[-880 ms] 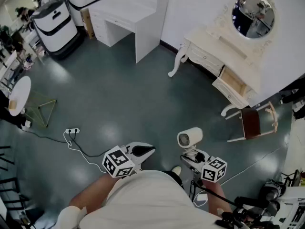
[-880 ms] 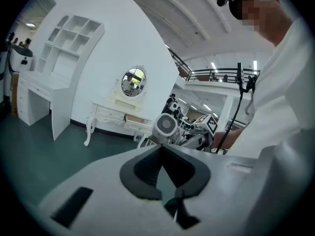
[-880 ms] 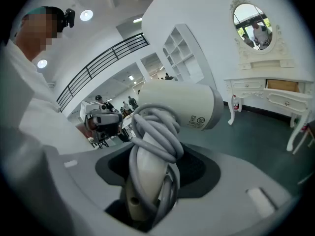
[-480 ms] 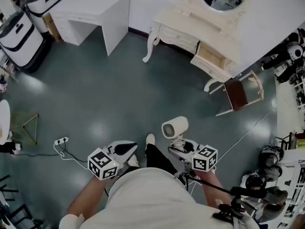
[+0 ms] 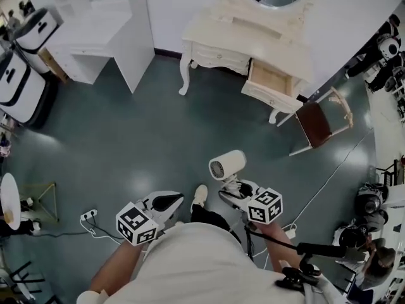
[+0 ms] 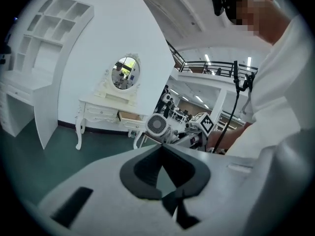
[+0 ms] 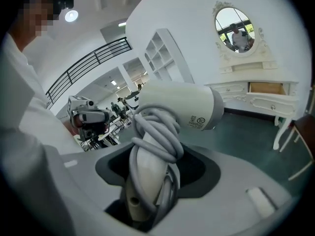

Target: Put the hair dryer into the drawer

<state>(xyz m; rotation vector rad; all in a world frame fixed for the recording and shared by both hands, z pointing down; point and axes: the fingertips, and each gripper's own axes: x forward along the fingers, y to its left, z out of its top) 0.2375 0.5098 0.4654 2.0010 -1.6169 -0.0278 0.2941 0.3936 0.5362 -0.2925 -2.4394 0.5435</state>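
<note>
White hair dryer [image 5: 228,164] clamped by its handle in right gripper [image 5: 233,187] fingers; left gripper [image 5: 173,200] fingers apparently closed, empty; drawer [image 5: 264,97] open.

Illumination: bright, even, from overhead; ceiling lamp [image 7: 71,16] flares in right gripper view. Floor [image 5: 130,179]: pale sheen patches, faint shadows. Hair dryer [image 7: 182,107]: sharp. Both gripper views: fisheye bowing, black vignetted corners, soft nearest foreground.
</note>
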